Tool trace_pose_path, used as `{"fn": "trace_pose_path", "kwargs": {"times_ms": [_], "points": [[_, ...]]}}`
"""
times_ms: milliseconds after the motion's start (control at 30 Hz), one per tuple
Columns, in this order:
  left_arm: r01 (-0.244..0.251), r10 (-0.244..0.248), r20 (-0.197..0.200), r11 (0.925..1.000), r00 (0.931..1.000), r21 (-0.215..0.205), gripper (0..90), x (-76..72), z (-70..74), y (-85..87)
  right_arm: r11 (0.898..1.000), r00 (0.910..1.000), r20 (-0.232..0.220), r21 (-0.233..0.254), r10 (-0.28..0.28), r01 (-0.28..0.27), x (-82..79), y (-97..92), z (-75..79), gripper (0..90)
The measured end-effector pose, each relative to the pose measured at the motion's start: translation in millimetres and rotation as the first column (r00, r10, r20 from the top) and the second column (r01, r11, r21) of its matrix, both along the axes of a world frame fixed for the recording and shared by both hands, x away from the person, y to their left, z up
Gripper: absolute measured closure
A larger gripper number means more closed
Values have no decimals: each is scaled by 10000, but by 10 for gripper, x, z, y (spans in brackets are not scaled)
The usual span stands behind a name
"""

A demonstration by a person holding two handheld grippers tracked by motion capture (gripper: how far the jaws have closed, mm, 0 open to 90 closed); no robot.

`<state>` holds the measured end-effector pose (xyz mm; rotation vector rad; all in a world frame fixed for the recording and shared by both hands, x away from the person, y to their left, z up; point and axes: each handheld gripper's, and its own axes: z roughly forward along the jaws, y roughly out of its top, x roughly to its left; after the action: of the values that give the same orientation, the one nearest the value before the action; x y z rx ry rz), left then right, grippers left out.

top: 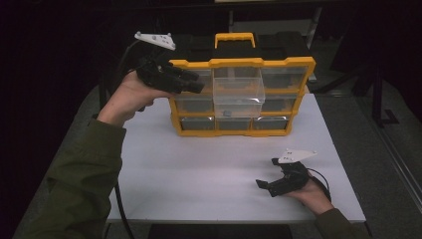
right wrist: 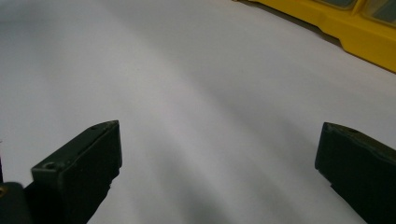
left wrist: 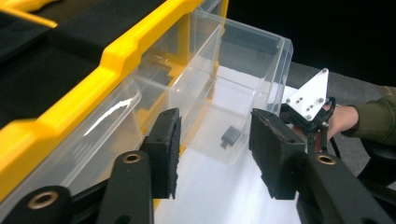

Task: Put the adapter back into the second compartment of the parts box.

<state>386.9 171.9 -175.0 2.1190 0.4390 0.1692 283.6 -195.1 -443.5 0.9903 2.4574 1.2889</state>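
While the right claw (top: 264, 185) rests spread and empty low on the counter (top: 199, 174), the left claw (top: 196, 82), spread beside the pulled-out clear drawer (top: 238, 93) of the yellow organizer (top: 298, 67), looks ready to reach the small dark part (left wrist: 230, 136) inside.

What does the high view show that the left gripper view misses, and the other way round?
High view alone: the yellow carry handle on top of the yellow plastic organiser, its bottom row of drawers, and the left gripper raised beside it.

Left gripper view alone: the close shape of the small grey part.

Both: the clear plastic drawer pulled out, the white table, and the right gripper.
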Motion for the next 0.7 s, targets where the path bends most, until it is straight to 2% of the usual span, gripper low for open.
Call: {"fn": "trace_pose_path", "kwargs": {"times_ms": [233, 433, 700], "points": [[-380, 380, 17, 9993, 9993, -21, 437, -60, -106, 162, 10000, 10000, 15, -28, 41, -41, 2, 15, 11, 2], [-693, 693, 71, 9976, 9976, -57, 319, -101, -254, 257, 10000, 10000, 18, -66, 40, -40, -3, 32, 11, 2], [-885, 886, 64, 9960, 9961, -80, 266, -157, -471, 380, 9999, 10000, 10, -100, 65, -65, -4, 43, 6, 2]]}}
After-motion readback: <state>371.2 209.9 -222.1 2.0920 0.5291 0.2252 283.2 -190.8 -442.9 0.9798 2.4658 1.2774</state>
